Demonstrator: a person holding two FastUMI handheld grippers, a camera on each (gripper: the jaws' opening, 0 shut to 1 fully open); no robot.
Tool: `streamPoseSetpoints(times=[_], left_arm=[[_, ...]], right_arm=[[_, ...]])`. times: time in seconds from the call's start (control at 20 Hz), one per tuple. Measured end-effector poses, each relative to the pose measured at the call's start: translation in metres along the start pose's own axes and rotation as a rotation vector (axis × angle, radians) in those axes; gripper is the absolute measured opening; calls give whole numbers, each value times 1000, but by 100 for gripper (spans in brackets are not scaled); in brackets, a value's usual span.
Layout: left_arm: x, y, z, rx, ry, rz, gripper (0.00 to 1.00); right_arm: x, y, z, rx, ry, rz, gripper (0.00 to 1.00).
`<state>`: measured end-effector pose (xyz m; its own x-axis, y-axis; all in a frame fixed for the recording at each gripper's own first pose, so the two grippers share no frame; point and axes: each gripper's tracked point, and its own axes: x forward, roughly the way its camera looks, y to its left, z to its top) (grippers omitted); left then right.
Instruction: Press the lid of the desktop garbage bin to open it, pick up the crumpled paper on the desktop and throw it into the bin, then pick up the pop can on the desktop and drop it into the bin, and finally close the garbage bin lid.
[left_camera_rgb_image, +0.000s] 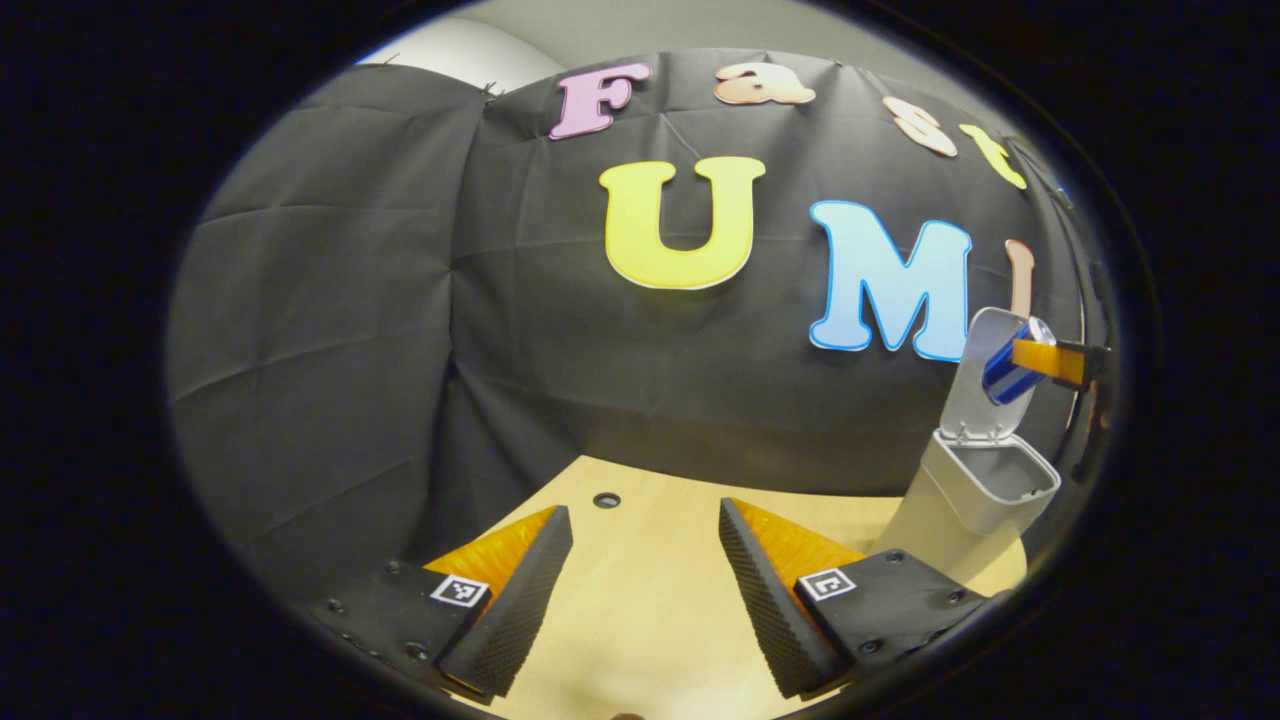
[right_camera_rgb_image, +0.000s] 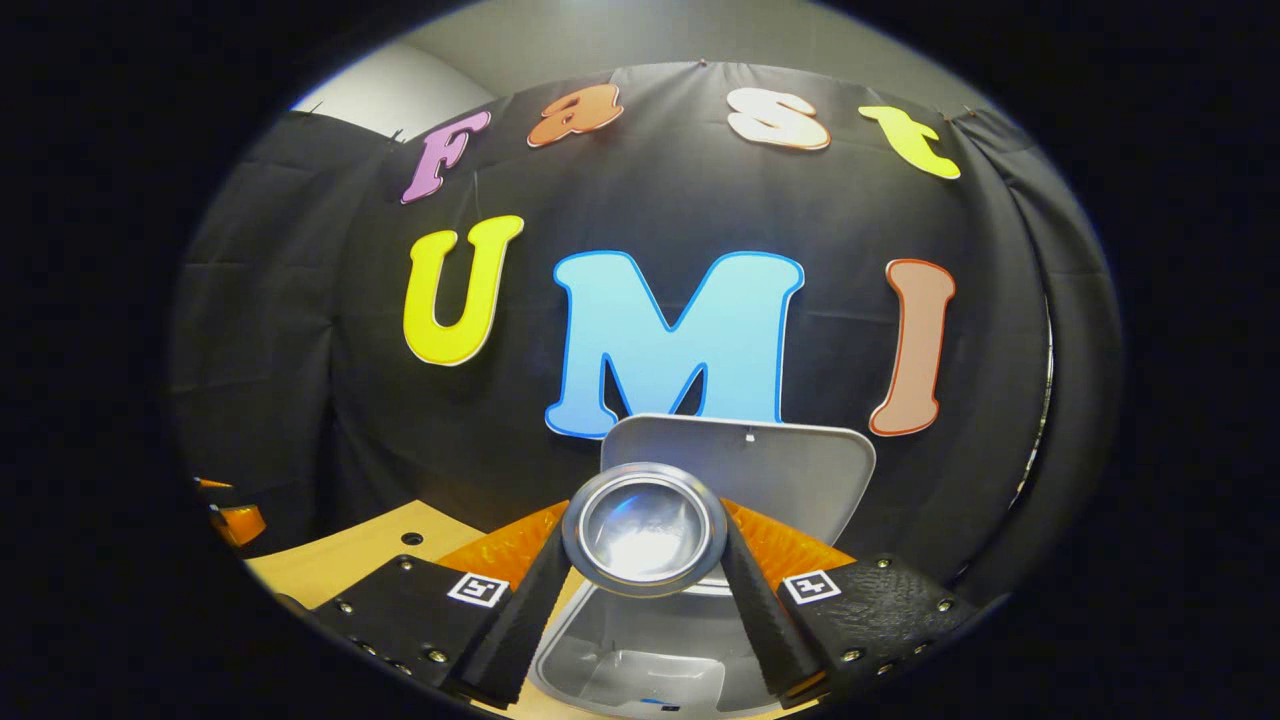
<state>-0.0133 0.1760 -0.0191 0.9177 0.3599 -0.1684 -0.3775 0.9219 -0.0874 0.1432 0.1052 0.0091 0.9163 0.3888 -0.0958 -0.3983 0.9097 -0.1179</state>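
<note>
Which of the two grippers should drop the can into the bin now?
Right gripper: its fingers already clamp the pop can above the open garbage bin. The left gripper is open, off beside it.

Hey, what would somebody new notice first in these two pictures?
The pop can pinched end-on in the right gripper, held right above the open garbage bin with its lid tipped up behind. In the left gripper view, the left gripper hangs open over the wooden desktop.
</note>
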Motion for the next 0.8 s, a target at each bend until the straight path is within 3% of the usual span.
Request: streamPoseSetpoints(times=[0.8], left_arm=[[0,-1,1,-25,-1,-6,97]], right_arm=[[24,-2,-115,41,255,-15,85]])
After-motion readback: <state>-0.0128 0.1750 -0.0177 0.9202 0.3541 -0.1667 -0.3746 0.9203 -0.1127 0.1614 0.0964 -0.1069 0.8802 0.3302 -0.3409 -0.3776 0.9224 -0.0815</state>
